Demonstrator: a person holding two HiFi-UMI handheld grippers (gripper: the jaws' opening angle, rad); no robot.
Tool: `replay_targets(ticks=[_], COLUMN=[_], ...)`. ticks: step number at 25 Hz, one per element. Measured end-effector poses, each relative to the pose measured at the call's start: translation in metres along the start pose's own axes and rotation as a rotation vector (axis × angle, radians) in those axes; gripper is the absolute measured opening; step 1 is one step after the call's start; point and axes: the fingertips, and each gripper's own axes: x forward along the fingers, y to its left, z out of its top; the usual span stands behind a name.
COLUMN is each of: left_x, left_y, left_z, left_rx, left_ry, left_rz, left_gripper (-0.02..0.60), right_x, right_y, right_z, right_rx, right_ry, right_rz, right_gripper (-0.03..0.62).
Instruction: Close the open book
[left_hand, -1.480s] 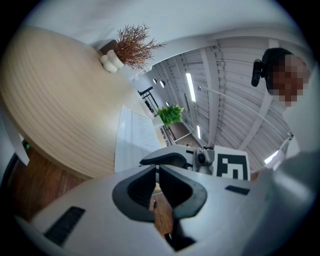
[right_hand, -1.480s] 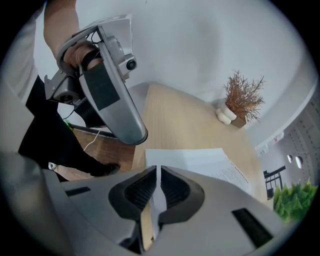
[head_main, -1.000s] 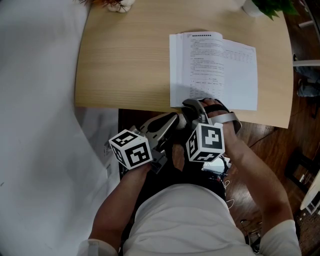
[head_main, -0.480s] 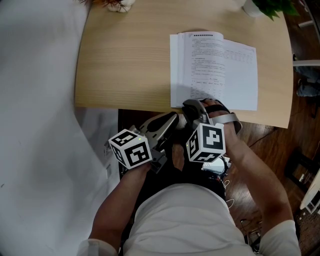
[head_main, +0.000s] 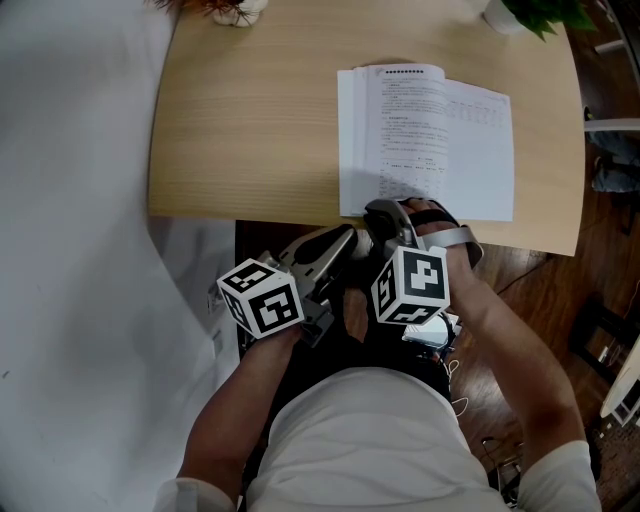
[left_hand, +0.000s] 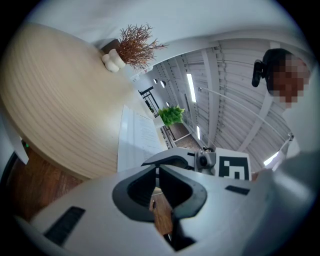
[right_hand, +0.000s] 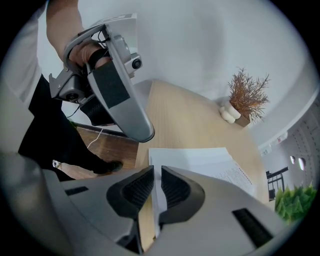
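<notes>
The open book lies flat on the wooden table, white printed pages up, close to the near edge. My right gripper is shut, its tips over the book's near left corner; in the right gripper view the jaws stand together with the book just beyond them. My left gripper is shut too and hangs below the table's near edge, pointing toward the right one. Nothing sits between the left gripper jaws, and the book shows past them.
A dried-twig ornament stands at the table's far left and a green potted plant at the far right. White cloth hangs to the left. Wooden floor and a chair leg lie to the right.
</notes>
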Motion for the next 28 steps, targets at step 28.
replay_targets(ticks=[28], left_x=[0.0039], left_y=[0.0009], left_z=[-0.0032], left_rx=[-0.006], left_ry=[0.017], left_rz=[-0.004], left_gripper=[-0.002], right_x=[-0.0043], right_y=[-0.0020], right_z=[0.0043], right_rx=[0.164], right_ry=[-0.081], right_rz=[0.069], right_gripper=[0.002])
